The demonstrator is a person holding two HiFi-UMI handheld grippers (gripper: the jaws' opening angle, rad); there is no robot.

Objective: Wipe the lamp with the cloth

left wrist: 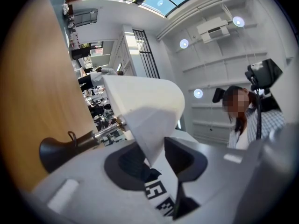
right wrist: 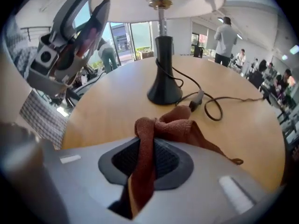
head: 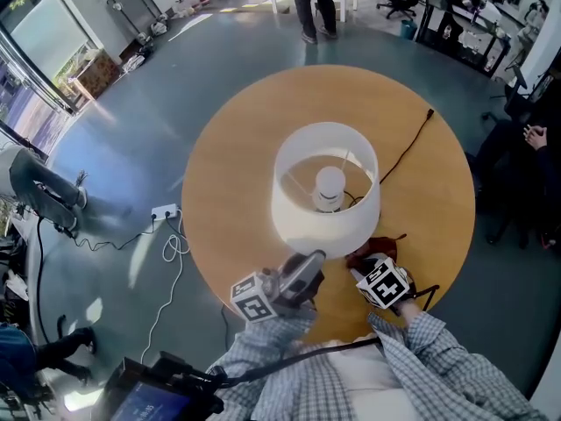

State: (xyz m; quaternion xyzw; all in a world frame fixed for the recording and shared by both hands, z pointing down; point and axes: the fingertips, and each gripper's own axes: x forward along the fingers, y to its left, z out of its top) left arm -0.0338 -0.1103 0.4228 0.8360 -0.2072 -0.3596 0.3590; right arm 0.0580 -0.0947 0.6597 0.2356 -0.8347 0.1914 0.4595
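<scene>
- Only the left gripper view shows the left gripper [left wrist: 156, 157] set narrow on the shade [left wrist: 145, 106], with the lower rim pinched between its pads. The dark base [left wrist: 58, 150] and the metal stem of the lamp lie beyond.
- Only the right gripper view shows the right gripper [right wrist: 145, 160] clamped on a fold of the brown cloth [right wrist: 163, 129]. The rest of the cloth bunches out ahead of the jaws, near the base and the cord [right wrist: 212, 106].
- The head view looks down into the shade onto the bulb [head: 330, 182]. Both grippers sit side by side at the shade's near rim, and the cloth is just a dark red patch there.
- The lamp stands near the middle of the round wooden worktop [head: 237, 147], with bare wood all around it. The cord trails toward the far right edge.
- The floor is grey, and a power strip [head: 164, 211] with white cables lies to the left. A person [head: 313, 3] stands beyond the worktop, and others sit at desks on the right.
</scene>
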